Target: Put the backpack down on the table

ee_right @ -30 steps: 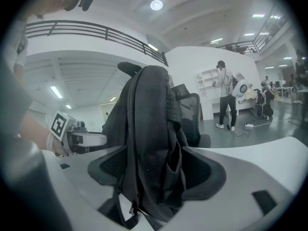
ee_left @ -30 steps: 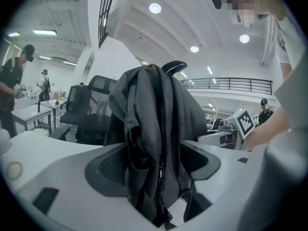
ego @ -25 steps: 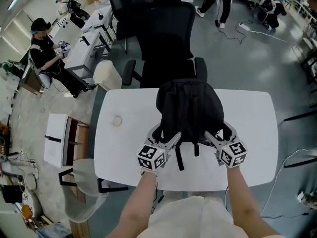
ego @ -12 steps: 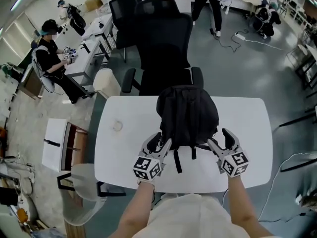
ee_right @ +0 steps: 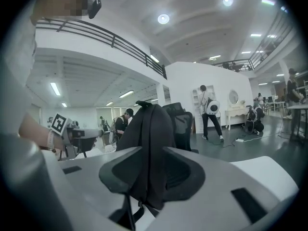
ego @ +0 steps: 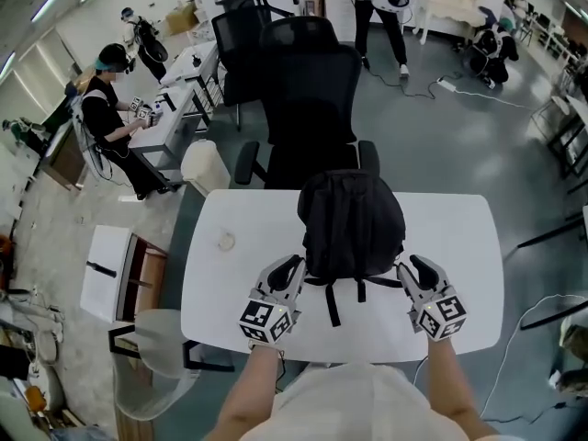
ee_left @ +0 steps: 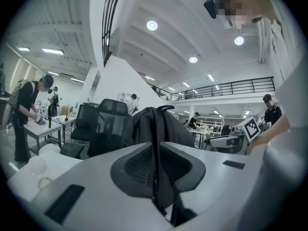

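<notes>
A black backpack (ego: 351, 223) stands upright in the middle of the white table (ego: 459, 237). Its straps hang down toward the near edge. My left gripper (ego: 292, 266) is at the pack's near left corner. In the left gripper view its jaws are closing on a thin black strap (ee_left: 156, 143) pinched between the pads, with the backpack (ee_left: 168, 129) just behind. My right gripper (ego: 413, 266) is at the near right corner. Its jaws are closing on a wider shoulder strap (ee_right: 147, 177) that fills the gap, in front of the backpack (ee_right: 149, 124).
A black office chair (ego: 308, 99) stands right behind the table's far edge. A small ring (ego: 225, 242) lies on the table's left part. A white side unit (ego: 106, 269) and a pale chair (ego: 152, 356) are at the left. A person (ego: 115, 108) works at a far desk.
Both grippers' jaws went from wide open to closed on the backpack's straps. Both hands drew back toward the near edge and rose a little.
</notes>
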`<state>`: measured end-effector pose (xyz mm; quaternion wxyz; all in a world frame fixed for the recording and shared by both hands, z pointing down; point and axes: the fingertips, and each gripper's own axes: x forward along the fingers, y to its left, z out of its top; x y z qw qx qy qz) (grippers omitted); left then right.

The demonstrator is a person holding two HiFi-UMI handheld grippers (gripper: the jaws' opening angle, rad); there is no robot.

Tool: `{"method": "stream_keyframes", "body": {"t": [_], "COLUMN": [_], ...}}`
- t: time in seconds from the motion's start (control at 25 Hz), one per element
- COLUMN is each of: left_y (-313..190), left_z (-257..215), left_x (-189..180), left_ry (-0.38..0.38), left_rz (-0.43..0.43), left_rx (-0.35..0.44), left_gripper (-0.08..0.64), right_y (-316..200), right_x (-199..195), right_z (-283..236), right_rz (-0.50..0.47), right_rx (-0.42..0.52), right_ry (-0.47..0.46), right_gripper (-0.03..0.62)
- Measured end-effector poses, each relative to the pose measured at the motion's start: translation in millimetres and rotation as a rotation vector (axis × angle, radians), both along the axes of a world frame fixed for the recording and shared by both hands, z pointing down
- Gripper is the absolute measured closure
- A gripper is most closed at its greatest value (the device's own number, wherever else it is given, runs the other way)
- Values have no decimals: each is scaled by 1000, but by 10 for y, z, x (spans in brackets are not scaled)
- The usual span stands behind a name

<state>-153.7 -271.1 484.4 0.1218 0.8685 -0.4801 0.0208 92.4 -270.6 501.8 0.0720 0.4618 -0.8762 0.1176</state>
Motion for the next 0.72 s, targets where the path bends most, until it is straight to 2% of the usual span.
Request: {"method": "stream_keyframes", "body": {"t": [0.16, 0.24, 0.32, 0.72], "left_y": [-21, -25, -27, -44], "left_z": [-100, -139, -160, -260], "left_x": [-29, -25, -27, -76], "left_ry": [-17, -32, -45, -53], "left_rz": [6, 15, 23, 7], "left_rx": [23, 34, 41, 51], "left_gripper": [494, 495, 495, 520], "right_y": [-21, -31, -26, 39], "right_x": [80, 116, 147, 196], "right_z": [-129, -201, -269, -398], "right_rz": [30, 43, 57, 69], "right_rx": [35, 53, 72, 90], "right_ry": [-11, -7, 6, 21], "right_gripper": [484, 537, 556, 574]}}
